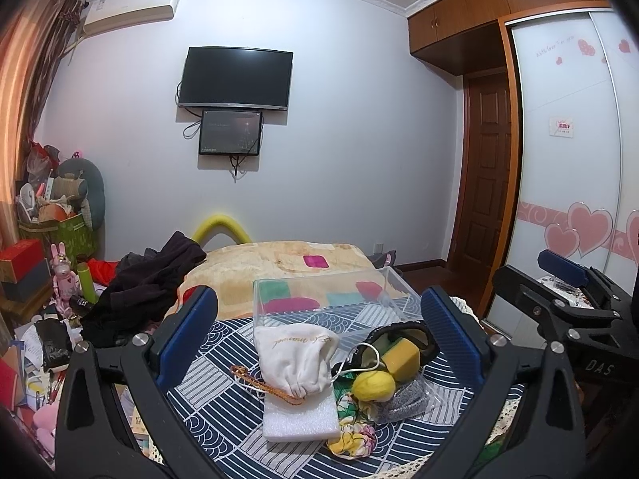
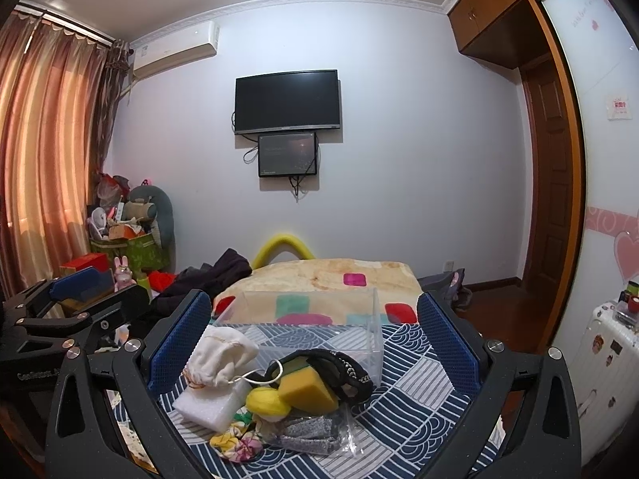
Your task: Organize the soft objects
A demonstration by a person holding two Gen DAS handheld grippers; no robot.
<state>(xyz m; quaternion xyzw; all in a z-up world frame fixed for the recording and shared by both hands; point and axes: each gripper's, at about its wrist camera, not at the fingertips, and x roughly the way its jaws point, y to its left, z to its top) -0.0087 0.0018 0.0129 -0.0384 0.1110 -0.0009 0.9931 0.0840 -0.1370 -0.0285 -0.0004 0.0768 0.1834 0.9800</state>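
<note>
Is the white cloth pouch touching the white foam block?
Touching. The left wrist view shows the white cloth pouch lying right on the white foam block.

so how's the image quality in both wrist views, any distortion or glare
Left wrist view: strong fisheye bending, dark vignette corners, faint reflections on the clear plastic box. Right wrist view: same curvature, orange curtain glows backlit, clear plastic box stays readable; pile is sharp in both.

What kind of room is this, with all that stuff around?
Most likely a bedroom at home: a blanket-covered bed, a wall-mounted TV, and a sliding-door wardrobe with pink hearts.
</note>
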